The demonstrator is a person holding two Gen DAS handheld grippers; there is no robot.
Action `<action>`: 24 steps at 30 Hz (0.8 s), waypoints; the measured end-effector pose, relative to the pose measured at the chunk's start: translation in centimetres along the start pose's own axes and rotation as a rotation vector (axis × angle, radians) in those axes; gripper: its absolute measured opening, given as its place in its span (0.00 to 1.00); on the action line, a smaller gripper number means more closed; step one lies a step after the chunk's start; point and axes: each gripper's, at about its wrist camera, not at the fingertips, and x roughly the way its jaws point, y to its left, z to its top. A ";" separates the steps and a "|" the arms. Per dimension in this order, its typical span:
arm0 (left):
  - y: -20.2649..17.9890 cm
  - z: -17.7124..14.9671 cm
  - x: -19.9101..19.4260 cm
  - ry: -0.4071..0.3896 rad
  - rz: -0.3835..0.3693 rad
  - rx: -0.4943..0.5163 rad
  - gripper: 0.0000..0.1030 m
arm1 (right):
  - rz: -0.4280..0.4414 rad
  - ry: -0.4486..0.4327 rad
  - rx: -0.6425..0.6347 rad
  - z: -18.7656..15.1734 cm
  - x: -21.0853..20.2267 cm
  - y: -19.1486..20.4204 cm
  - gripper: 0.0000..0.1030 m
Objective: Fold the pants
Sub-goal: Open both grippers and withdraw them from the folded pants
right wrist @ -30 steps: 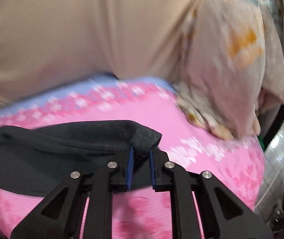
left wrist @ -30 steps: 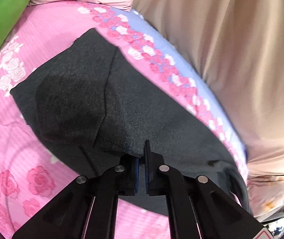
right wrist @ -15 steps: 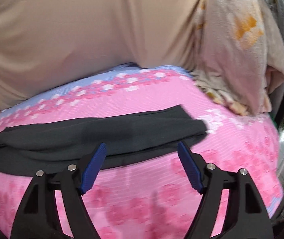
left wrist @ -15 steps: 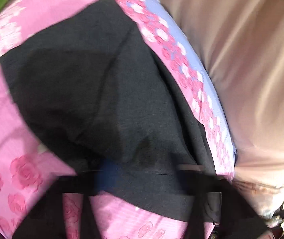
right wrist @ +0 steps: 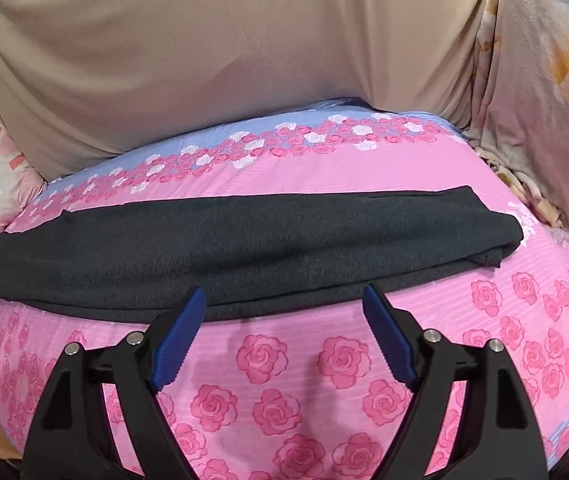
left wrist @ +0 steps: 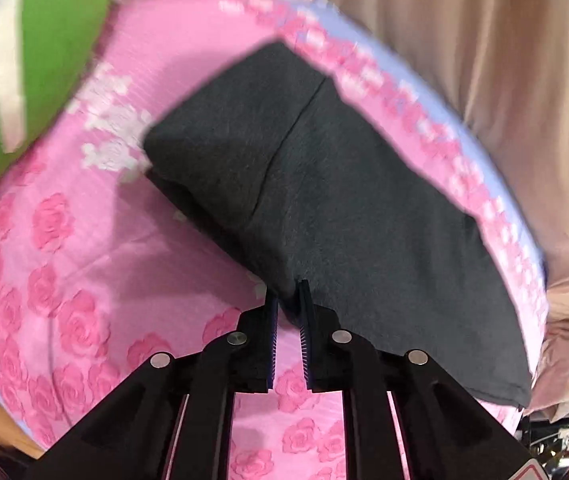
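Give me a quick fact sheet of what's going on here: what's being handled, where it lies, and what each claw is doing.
item: dark grey pants, folded lengthwise into a long strip
surface: pink rose-print bedsheet
left gripper: shut on the pants' near edge
right gripper: open, empty, at the near edge of the pants
behind: beige cloth
nearby: green cushion

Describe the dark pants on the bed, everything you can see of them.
The pants are dark charcoal, of a soft, slightly fuzzy knit. They lie folded lengthwise into a long band across the pink rose-print bedsheet, layered edges stacked at the right end. A crease or seam runs across the upper layer in the left wrist view. The left gripper pinches their near edge; the right gripper stands open just short of them.
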 end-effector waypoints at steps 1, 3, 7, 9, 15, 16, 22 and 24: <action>0.4 -0.4 -1.1 -0.033 -0.006 -0.008 0.16 | -0.006 -0.001 0.003 -0.1 -0.3 -0.3 0.76; 0.9 -0.9 -3.6 -0.114 -0.026 -0.032 0.31 | -0.007 0.000 0.010 -0.2 -0.7 -0.8 0.76; 0.5 0.3 -3.6 -0.131 -0.036 -0.048 0.43 | -0.001 0.004 -0.005 -0.5 -0.5 -0.5 0.76; -0.1 1.2 -1.2 -0.108 -0.029 -0.034 0.52 | 0.006 0.007 -0.014 -0.7 -0.3 -0.2 0.76; 1.3 1.2 1.6 -0.134 0.133 -0.123 0.09 | -0.044 0.005 -0.008 -1.3 -1.1 -2.5 0.76; 1.0 0.8 1.1 -0.158 0.147 -0.123 0.09 | -0.064 0.000 0.011 -1.3 -1.4 -3.9 0.76; -7.1 -4.9 -4.5 -0.372 0.215 0.117 0.52 | -0.177 -0.025 0.099 0.3 -0.8 -11.5 0.76; -10.4 -7.4 -5.0 -0.423 0.207 0.204 0.57 | -0.172 -0.015 0.125 1.0 0.2 -13.7 0.76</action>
